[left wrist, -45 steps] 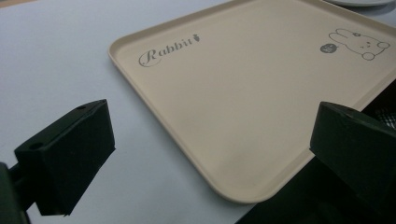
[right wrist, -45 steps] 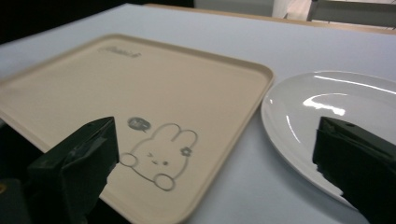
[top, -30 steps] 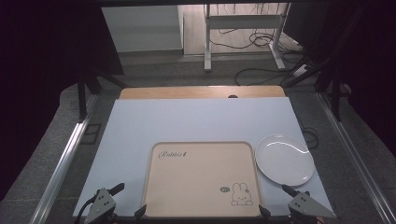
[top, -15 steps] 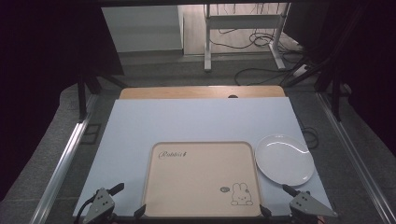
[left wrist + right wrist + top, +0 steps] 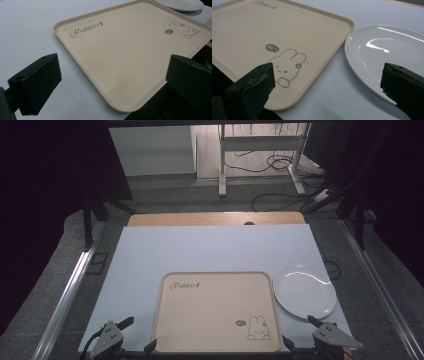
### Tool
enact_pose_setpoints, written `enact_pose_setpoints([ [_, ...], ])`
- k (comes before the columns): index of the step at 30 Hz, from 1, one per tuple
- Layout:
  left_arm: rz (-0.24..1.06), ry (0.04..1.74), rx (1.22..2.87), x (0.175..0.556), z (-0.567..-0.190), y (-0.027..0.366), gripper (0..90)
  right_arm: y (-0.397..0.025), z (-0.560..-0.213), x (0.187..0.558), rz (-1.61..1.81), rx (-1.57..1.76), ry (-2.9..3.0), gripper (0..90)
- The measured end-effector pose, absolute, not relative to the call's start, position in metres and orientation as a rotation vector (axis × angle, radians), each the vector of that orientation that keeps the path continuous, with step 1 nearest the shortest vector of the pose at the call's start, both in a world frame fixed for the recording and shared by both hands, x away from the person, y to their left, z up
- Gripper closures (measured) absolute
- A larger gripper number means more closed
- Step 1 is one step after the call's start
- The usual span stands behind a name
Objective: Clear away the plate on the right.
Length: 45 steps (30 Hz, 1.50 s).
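Nothing has moved since before: we hold both grippers, left and right, fingers released, flanking the tray; our right gripper view shows the plate's glossy rim.

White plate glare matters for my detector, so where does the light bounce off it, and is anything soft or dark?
Right gripper view: bright streaks on the plate, and the near jaws are blurred. High view: a faint streak on the plate, with dark surroundings around the table. Left gripper view: the tray looks matte and evenly lit.
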<state>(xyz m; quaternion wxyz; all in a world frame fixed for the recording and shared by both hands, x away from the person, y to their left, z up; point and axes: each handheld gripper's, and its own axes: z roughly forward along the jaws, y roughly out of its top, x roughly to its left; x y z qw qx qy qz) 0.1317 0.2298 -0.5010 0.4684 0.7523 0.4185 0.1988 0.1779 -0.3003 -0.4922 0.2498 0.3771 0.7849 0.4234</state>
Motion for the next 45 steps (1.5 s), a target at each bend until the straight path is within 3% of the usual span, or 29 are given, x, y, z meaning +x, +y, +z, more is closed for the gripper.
enact_pose_setpoints([
  [24,0.493,1.034,1.886,0.133,-0.503,0.227,0.0,-0.301,-0.494,0.187,0.856,0.993,2.097,0.0],
  [45,0.489,1.031,1.902,0.134,-0.503,0.226,0.0,-0.288,-0.501,0.192,0.506,0.733,2.114,14.8],
])
